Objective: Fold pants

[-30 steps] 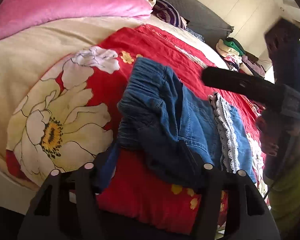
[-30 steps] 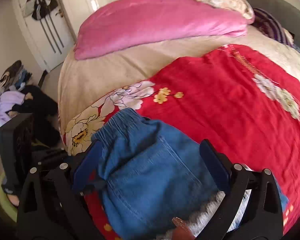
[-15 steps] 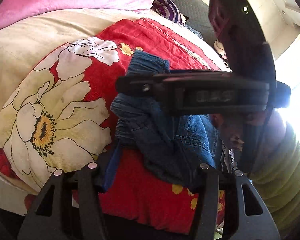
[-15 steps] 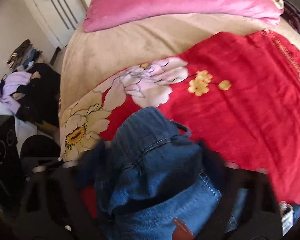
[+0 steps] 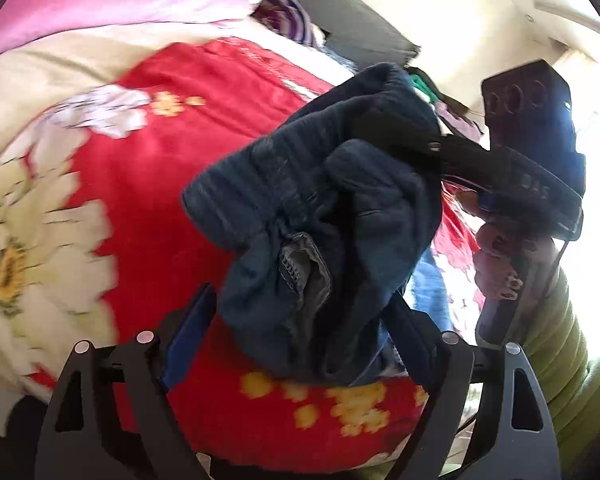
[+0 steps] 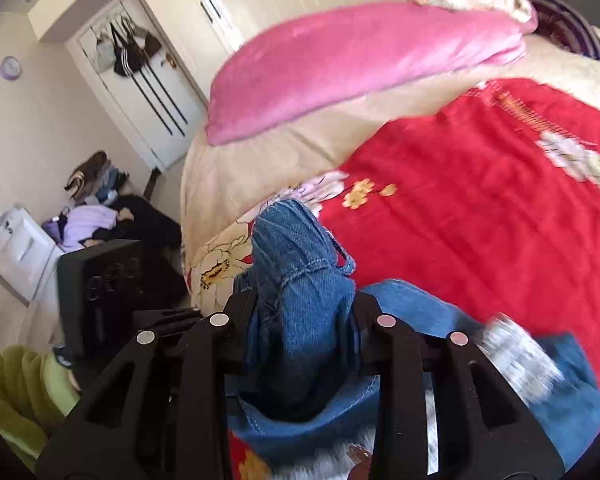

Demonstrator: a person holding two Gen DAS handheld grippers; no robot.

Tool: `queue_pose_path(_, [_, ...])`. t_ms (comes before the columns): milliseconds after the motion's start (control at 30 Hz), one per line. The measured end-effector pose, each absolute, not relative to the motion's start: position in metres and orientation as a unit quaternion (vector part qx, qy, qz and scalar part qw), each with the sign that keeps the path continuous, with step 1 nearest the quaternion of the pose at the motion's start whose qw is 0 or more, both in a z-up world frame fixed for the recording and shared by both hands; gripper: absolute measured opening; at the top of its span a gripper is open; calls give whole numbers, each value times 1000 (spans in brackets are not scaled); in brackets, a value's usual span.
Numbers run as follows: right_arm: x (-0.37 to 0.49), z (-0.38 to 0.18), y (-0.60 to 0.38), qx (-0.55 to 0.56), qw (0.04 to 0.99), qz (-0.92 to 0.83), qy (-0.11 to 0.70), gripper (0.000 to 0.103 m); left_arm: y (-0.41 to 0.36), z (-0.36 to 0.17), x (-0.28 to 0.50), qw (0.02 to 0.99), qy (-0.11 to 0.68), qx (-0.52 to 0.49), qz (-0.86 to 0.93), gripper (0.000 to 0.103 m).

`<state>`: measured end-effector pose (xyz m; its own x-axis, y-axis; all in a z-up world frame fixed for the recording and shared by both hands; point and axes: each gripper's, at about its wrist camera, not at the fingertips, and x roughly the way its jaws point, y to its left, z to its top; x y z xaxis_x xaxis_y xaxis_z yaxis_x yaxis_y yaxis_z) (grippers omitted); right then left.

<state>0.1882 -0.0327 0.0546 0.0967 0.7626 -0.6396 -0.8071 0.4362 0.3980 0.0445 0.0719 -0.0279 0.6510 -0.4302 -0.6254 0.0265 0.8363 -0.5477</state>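
The blue denim pants (image 6: pixel 300 300) are soft and floppy, lifted over the red flowery blanket (image 6: pixel 480 220), so the thick waistband is the best place to hold; the right gripper (image 6: pixel 304 316) is closing on them, seemingly pinching, while the left view shows the left gripper (image 5: pixel 300 328) opening around the hanging bunch.

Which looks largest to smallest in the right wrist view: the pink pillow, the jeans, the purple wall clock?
1. Pink pillow: it covers the most picture.
2. Jeans: almost as much, but they lie nearest the camera, so this order is unsure.
3. Purple wall clock: clearly smallest, and far away.
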Motion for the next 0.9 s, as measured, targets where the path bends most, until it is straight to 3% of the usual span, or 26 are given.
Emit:
queue_pose_path(100, [187,63,-70,-5,752,525,400,28,46,-20,57,870,385,-260,-165,83])
queue_pose_path(200, [186,65,-98,15,764,512,392,36,19,-9,60,872,373,-249,-196,81])
queue_pose_path(267, [185,68,-118,33,769,510,383,46,0,-2,60,874,368,-231,-218,81])
queue_pose_path(333, [181,71,-142,53,782,500,369,64,-20,1,59,873,368,-209,-241,81])
queue_pose_path(700, [156,33,-215,89,827,397,388,66,-89,-27,51,861,421,-91,-271,81])
queue_pose_path(900, [166,-12,-210,4,844,287,453,66,-83,-32,47,861,422,-89,-269,81])
